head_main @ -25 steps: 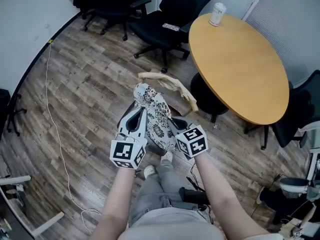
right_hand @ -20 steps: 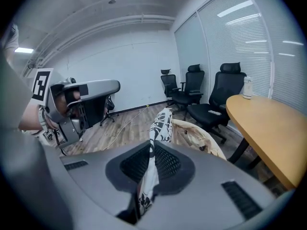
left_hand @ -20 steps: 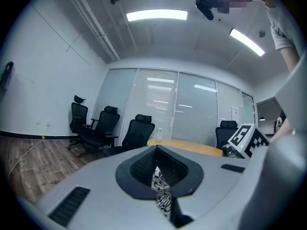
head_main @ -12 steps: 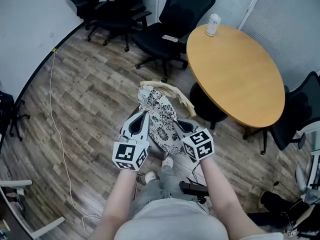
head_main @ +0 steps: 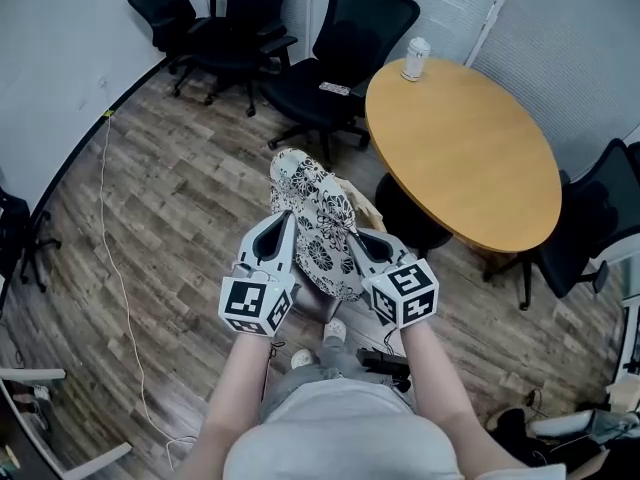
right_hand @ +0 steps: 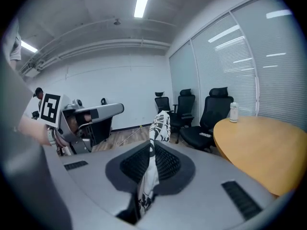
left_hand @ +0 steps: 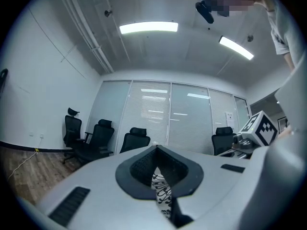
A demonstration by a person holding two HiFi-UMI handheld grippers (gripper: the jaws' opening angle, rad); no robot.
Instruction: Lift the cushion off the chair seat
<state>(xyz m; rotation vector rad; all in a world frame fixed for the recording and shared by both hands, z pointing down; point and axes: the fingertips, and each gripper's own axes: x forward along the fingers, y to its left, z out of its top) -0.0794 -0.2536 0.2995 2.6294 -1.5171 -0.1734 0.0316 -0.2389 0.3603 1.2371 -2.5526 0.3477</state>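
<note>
A black-and-white patterned cushion point(head_main: 318, 223) hangs in the air, held upright between both grippers. My left gripper point(head_main: 283, 220) is shut on its left edge, and my right gripper point(head_main: 354, 238) is shut on its right edge. In the left gripper view a strip of the patterned cushion point(left_hand: 162, 195) is pinched in the left gripper point(left_hand: 158, 176). The right gripper view shows the cushion point(right_hand: 160, 123) rising out of the closed right gripper point(right_hand: 149, 163). A tan wooden chair point(head_main: 370, 206) peeks out below, mostly hidden behind the cushion.
A round wooden table point(head_main: 470, 148) stands at the right with a white can point(head_main: 415, 58) on its far edge. Black office chairs point(head_main: 340, 58) stand at the back, another black chair point(head_main: 600, 218) at the right. A thin cable point(head_main: 110, 258) runs across the wood floor on the left.
Both grippers have risen with the cushion pinched between them. The cushion now covers more of the tan chair below it.
</note>
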